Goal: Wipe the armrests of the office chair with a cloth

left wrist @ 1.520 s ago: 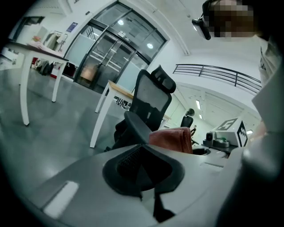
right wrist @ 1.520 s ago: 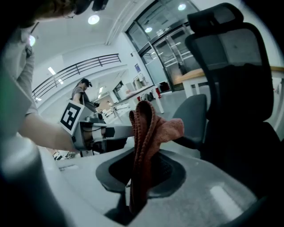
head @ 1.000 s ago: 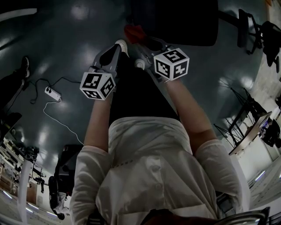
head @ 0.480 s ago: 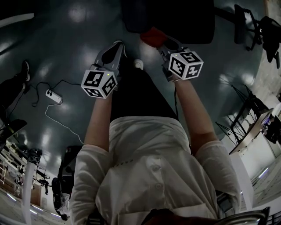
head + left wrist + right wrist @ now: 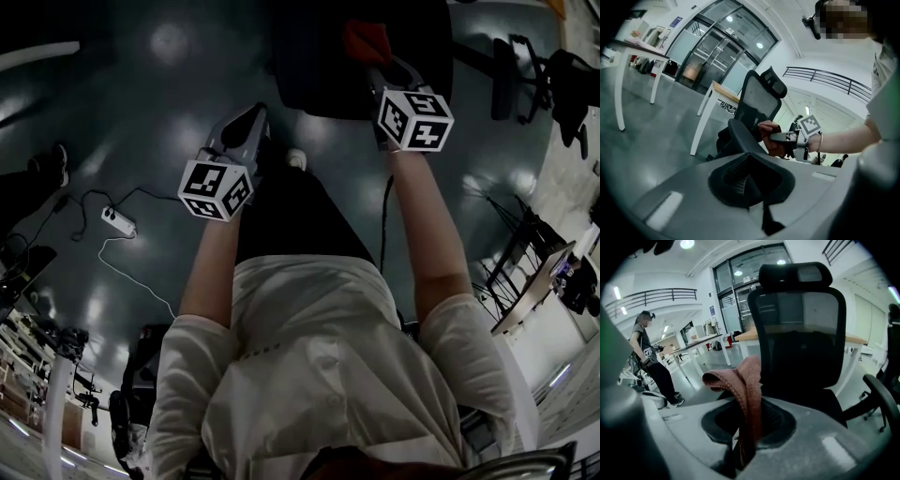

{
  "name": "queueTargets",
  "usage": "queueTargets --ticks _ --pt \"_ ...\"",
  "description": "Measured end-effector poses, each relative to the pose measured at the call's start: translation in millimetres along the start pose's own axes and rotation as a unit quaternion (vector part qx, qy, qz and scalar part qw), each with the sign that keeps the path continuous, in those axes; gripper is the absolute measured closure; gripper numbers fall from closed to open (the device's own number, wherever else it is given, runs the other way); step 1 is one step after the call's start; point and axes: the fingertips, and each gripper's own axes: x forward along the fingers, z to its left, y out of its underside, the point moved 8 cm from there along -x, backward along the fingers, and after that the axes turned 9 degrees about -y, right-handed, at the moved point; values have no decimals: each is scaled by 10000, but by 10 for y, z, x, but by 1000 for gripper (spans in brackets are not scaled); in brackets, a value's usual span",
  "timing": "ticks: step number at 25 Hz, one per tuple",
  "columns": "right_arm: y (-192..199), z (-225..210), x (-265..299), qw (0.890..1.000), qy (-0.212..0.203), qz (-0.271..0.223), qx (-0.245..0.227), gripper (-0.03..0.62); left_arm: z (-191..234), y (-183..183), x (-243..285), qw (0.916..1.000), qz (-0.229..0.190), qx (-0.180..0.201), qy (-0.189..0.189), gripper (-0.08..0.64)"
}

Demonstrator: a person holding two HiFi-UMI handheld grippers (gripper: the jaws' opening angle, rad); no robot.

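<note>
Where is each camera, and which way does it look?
Head view: on the person's head, looking down; shows both forearms, white shirt, left gripper, right gripper.
Left gripper view: rides that gripper, faces the black mesh office chair; shows its shut jaws, right forearm.
Right gripper view: faces the chair's backrest; jaws pinch the reddish cloth.
All share chair, cloth.

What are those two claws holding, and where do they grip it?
The right gripper pinches a reddish cloth by one bunched end; the left gripper holds nothing.

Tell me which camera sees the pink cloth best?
The right gripper view: the cloth sits big and close, pinched between the jaws. The head view shows only a small red bit; the left gripper view shows it small, far off by the chair.
</note>
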Motion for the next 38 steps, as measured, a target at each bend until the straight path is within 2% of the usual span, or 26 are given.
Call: queueTargets --ticks 3,7,13,16,19,21,29,34,38 --pt "-440 14 394 9993 -150 27 -349 540 167 -115 51 10000 71 10 10 548" --pt "-897 2 908 9967 -268 309 -707 540 404 -246 161 9999 146 -13 87 548" --pt "-1220 32 1504 9873 -255 934 -1261 540 624 -550 446 9986 52 248 461 548" --pt "-1258 92 1682 9812 -373 1240 -1431 541 704 -682 548 9983 15 345 475 548" --pt "-1206 210 1836 9747 -587 1617 -1425 540 802 -726 567 9985 31 302 449 548" --pt "-1182 267 1881 9691 -617 1791 -1581 540 847 -711 562 9988 48 250 413 548" --pt "-1204 666 1890 9424 -1080 2046 -2414 540 902 -600 466 9997 84 3 224 548" --pt "-1156 911 1915 9317 -1223 2054 -2735 540 872 -556 414 9998 51 -49 171 548" --pt "-1069 1182 1942 9159 -1575 2182 -2978 541 886 -534 343 10000 13 -66 62 548"
